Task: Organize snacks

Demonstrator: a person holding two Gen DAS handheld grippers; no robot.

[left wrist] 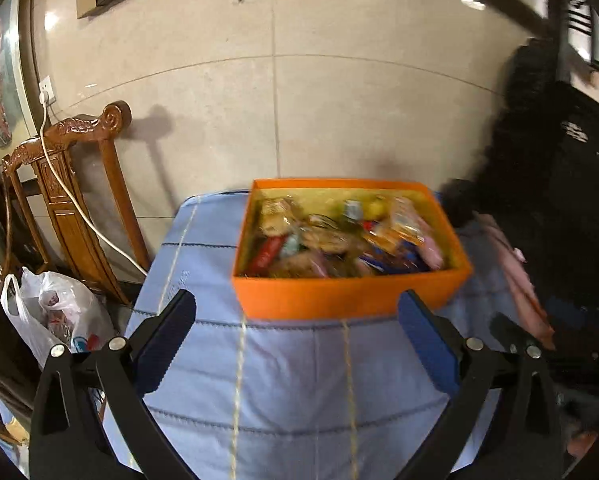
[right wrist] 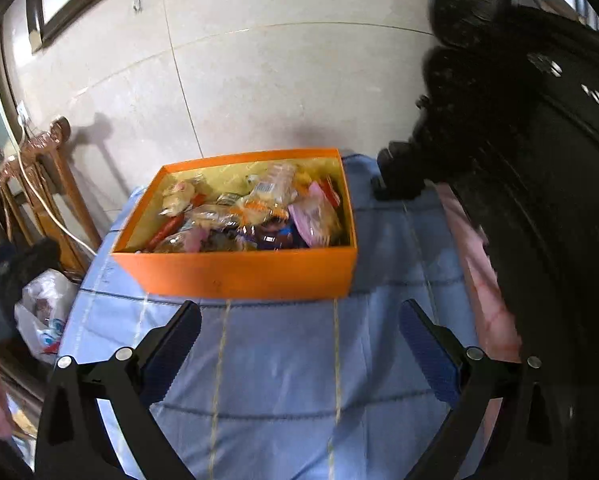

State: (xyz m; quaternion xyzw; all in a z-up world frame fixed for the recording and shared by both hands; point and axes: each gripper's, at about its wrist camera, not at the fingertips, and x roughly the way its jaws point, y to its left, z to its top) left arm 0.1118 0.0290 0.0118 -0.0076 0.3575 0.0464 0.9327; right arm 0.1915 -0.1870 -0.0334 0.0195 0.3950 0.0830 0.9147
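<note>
I have both grippers spread wide and holding nothing, each hanging over the blue cloth point(left wrist: 283, 368) on the near side of the orange box point(left wrist: 351, 296). From the left wrist view, my left gripper point(left wrist: 295, 320) points almost straight at the box's near wall, with the left finger tip over the cloth to the left of the box and the right finger tip just in front of the box's near right corner; I cannot tell whether that tip touches the cardboard. From the right wrist view, my right gripper point(right wrist: 299, 322) sits a little further back, both tips over bare cloth point(right wrist: 283, 360) and apart from the box point(right wrist: 235, 276), which lies ahead and slightly to the left. The snacks point(left wrist: 339, 240) are all piled inside the box, a jumble of wrapped packets in clear, red, pink, yellow and blue wrappers; the blur keeps me from reading any label. In the right wrist view the same heap point(right wrist: 251, 216) fills the box nearly to its rim. The cloth carries dark stitched lines across and pale yellow lines running lengthwise. To the left of the table stands a carved wooden chair point(left wrist: 79, 200) with a white cable point(left wrist: 71, 196) draped over it, and a white plastic bag point(left wrist: 47, 312) sits on the floor beside it. A dark fuzzy garment point(right wrist: 519, 160) fills the right side, with a pink strip point(right wrist: 483, 272) along the cloth's right edge.
</note>
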